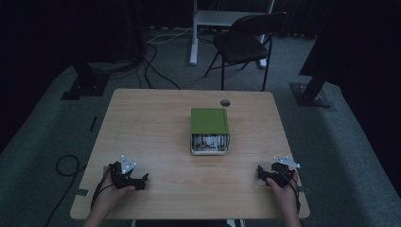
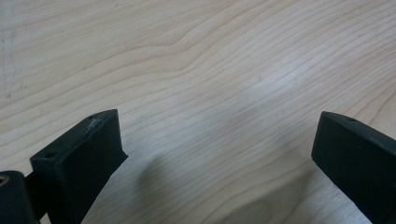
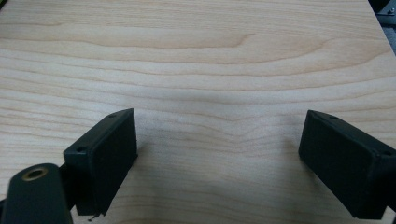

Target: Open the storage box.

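Note:
A green-lidded box (image 1: 209,121) with a white front, showing small items inside, stands at the middle of the wooden table (image 1: 156,123). My left gripper (image 1: 141,181) rests near the table's front left corner, held by a hand. My right gripper (image 1: 261,172) rests near the front right corner. In the left gripper view the left gripper (image 2: 217,140) has its jaws wide apart over bare wood. The right gripper (image 3: 219,135) in its own view is likewise open with nothing between the jaws. Both grippers are well short of the box.
A round cable hole (image 1: 225,102) sits in the table behind the box. Beyond the table stand a black folding chair (image 1: 246,42) and a white desk leg (image 1: 194,33). Cables (image 1: 156,66) lie on the grey floor.

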Available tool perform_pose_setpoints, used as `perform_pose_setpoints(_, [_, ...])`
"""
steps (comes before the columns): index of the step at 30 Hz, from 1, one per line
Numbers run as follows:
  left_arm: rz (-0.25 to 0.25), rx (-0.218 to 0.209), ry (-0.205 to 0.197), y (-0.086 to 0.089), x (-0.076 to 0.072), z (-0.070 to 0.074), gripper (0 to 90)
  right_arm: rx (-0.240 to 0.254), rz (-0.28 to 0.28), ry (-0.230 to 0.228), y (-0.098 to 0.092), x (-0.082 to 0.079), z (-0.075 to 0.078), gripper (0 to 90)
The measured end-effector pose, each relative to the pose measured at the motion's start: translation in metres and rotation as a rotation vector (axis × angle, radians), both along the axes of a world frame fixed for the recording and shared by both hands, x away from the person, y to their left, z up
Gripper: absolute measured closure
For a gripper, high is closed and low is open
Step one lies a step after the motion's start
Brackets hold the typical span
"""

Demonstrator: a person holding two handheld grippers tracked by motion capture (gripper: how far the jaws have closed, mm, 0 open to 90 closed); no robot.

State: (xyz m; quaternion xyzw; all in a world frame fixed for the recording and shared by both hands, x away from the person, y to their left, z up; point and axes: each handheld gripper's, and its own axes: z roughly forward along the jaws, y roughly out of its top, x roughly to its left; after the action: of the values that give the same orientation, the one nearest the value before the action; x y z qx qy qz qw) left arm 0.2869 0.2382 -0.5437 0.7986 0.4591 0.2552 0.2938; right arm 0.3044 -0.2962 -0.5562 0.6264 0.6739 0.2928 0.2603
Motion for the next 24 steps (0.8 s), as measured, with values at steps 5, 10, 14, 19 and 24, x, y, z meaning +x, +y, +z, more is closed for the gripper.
perform_pose_setpoints(5, [-0.034, 0.010, -0.020, -0.011, 0.001, 0.000, 2.6, 0.000, 0.000, 0.000, 0.000, 0.000, 0.000, 11.2])
perform_pose_setpoints(10, [-0.076, 0.016, -0.037, -0.024, 0.001, 0.002, 2.6, 0.000, 0.000, 0.000, 0.000, 0.000, 0.000, 11.1])
perform_pose_setpoints(14, [-0.102, 0.026, -0.047, -0.030, 0.003, 0.005, 2.6, 0.000, 0.000, 0.000, 0.000, 0.000, 0.000, 11.2])
perform_pose_setpoints(19, [-0.128, 0.046, -0.058, -0.040, 0.004, 0.008, 2.6, 0.000, 0.000, 0.000, 0.000, 0.000, 0.000, 11.2])
perform_pose_setpoints(24, [-0.168, 0.060, -0.072, -0.051, 0.005, 0.010, 2.6, 0.000, 0.000, 0.000, 0.000, 0.000, 0.000, 11.2])
